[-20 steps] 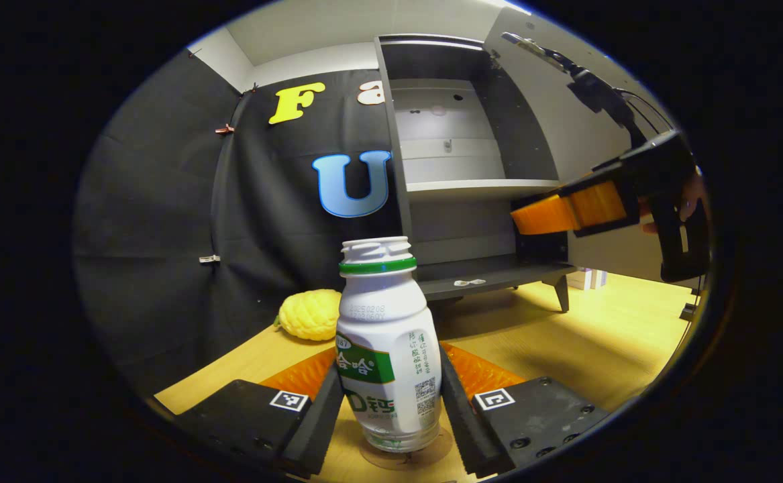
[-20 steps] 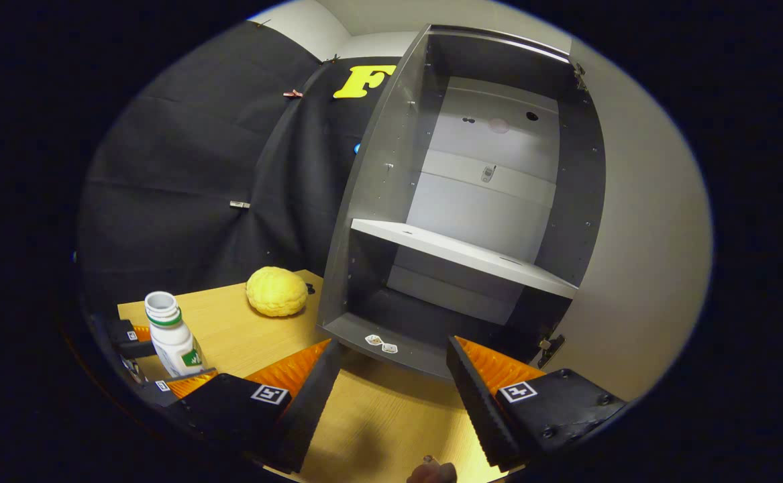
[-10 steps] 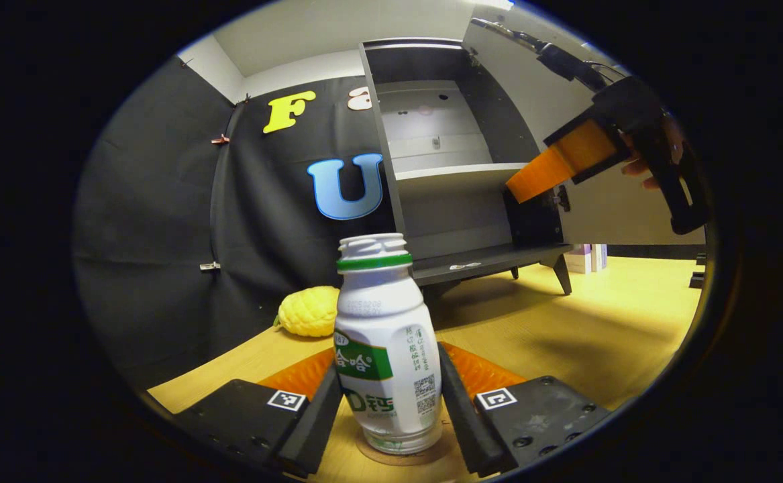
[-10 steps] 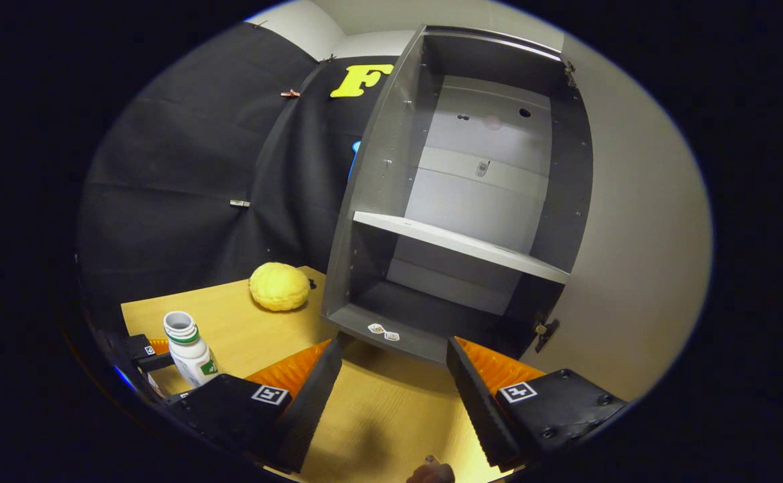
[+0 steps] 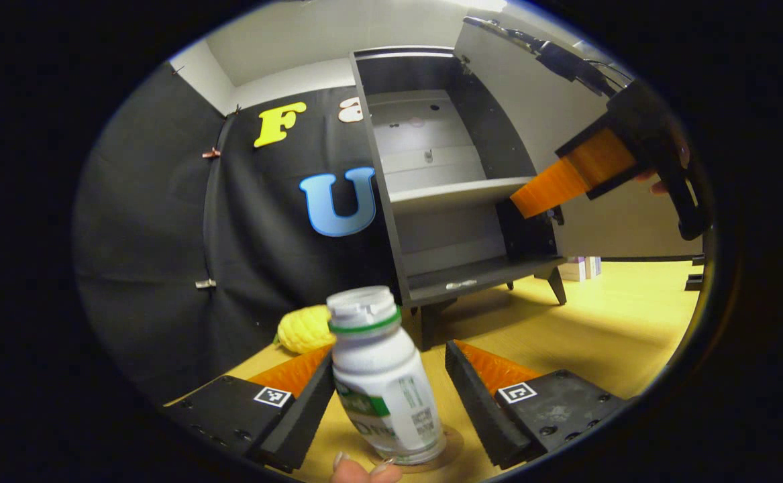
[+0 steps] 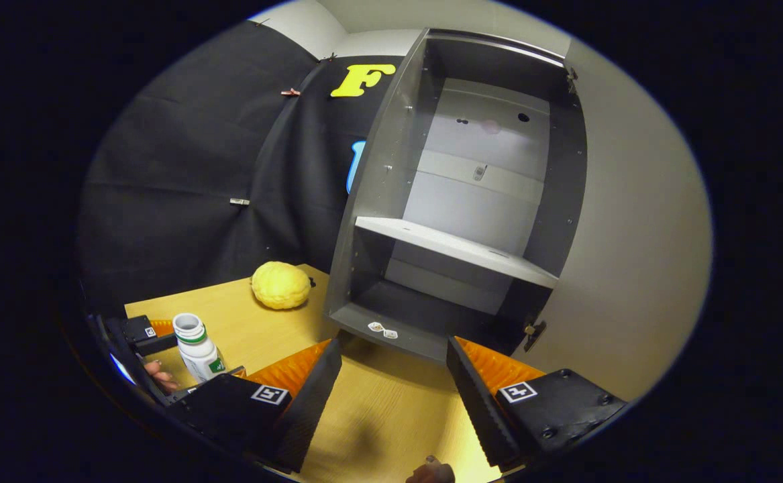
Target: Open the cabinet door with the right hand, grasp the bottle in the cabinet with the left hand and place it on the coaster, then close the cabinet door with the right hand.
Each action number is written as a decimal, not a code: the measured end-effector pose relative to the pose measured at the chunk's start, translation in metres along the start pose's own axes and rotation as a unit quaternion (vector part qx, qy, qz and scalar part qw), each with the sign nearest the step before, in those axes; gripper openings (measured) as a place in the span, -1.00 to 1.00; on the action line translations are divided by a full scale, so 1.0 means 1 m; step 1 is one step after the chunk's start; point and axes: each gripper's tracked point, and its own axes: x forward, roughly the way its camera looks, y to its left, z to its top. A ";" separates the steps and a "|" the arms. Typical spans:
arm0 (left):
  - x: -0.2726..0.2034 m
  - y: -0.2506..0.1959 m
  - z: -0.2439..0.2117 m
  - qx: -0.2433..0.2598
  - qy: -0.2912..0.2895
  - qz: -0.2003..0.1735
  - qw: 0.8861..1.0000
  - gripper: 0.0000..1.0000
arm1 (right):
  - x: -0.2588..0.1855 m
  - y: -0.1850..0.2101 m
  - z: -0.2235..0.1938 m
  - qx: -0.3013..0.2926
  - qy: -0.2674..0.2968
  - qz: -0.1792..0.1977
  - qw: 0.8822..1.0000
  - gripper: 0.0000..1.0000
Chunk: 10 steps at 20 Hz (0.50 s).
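Note:
A white bottle [image 5: 381,382] with a green neck ring stands on a round coaster [image 5: 455,444] on the wooden table. My left gripper [image 5: 391,396] straddles it, open, with a gap showing at the right finger. The right gripper view has the bottle [image 6: 198,347] at the lower left. My right gripper [image 6: 394,376] is open and holds nothing, hanging in front of the open grey cabinet [image 6: 458,248]. The cabinet door [image 6: 633,268] is swung out to the right. In the left gripper view, the right gripper [image 5: 532,198] hovers by the cabinet's [image 5: 445,194] lower hinge.
A yellow bumpy fruit [image 6: 280,294] lies on the table [image 6: 378,416] left of the cabinet, near the black cloth. Two small white tags [image 6: 382,329] lie on the cabinet floor. A fingertip [image 5: 357,469] shows at the bottom edge of the left gripper view.
My left gripper's fingers have spread off the bottle, which stays on the coaster, and its view has tilted. The right gripper has drifted slightly back from the cabinet.

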 end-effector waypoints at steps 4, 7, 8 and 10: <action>-0.005 0.005 0.087 0.006 -0.045 -0.027 0.999 0.91 | -0.027 -0.013 0.052 0.020 -0.016 -0.005 1.000 0.96; -0.016 -0.004 0.144 -0.021 -0.055 -0.061 0.996 0.99 | -0.060 -0.025 0.101 0.038 -0.050 -0.013 0.998 0.95; -0.021 -0.009 0.163 -0.030 -0.056 -0.075 0.995 0.99 | -0.071 -0.028 0.113 0.042 -0.055 -0.011 0.998 0.95; -0.031 -0.007 0.198 -0.031 -0.063 -0.090 0.994 0.91 | -0.096 -0.035 0.132 0.043 -0.061 -0.009 0.997 0.95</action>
